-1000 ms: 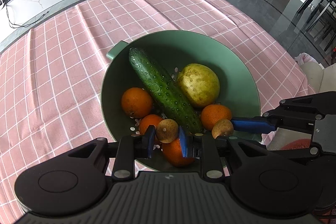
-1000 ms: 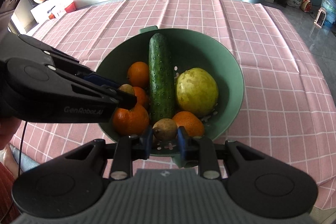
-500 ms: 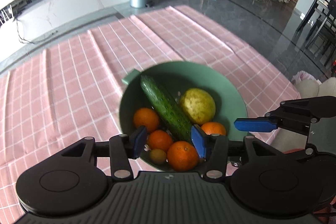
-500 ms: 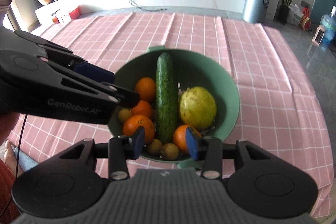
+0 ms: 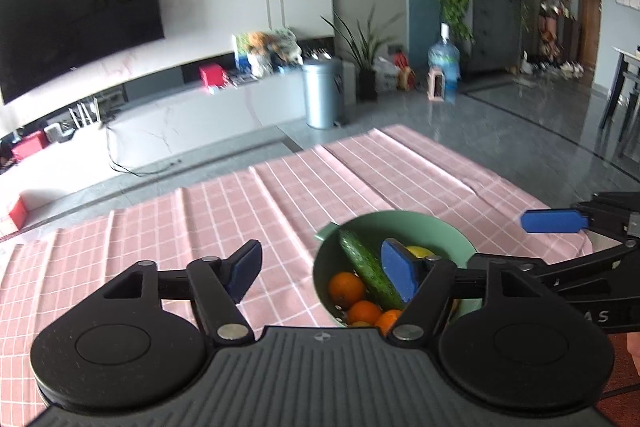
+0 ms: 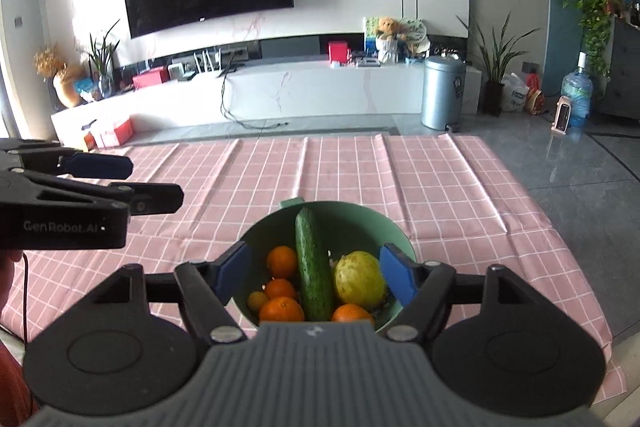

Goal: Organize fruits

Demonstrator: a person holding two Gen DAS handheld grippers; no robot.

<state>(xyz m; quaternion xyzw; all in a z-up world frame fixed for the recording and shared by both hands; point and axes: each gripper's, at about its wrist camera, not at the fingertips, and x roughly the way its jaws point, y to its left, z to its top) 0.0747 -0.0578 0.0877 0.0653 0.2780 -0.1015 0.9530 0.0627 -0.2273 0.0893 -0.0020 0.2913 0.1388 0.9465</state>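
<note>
Fruits (image 6: pixel 316 283) sit gathered in the green bowl (image 6: pixel 256 239) beyond both grippers; left gripper (image 5: pixel 320 271) and right gripper (image 6: pixel 314 275) jaws are opening wide, empty, likely finished.

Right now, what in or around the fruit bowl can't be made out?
- Right wrist view: near part of the green bowl is cut off by the gripper body.
- Left wrist view: the yellow fruit is mostly behind a blue fingertip.
- Left wrist view: blurred; the small fruit by the oranges can't be identified.

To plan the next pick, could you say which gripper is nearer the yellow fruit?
Right: right gripper faces the yellow fruit head-on; left gripper hangs off the bowl's left.
</note>
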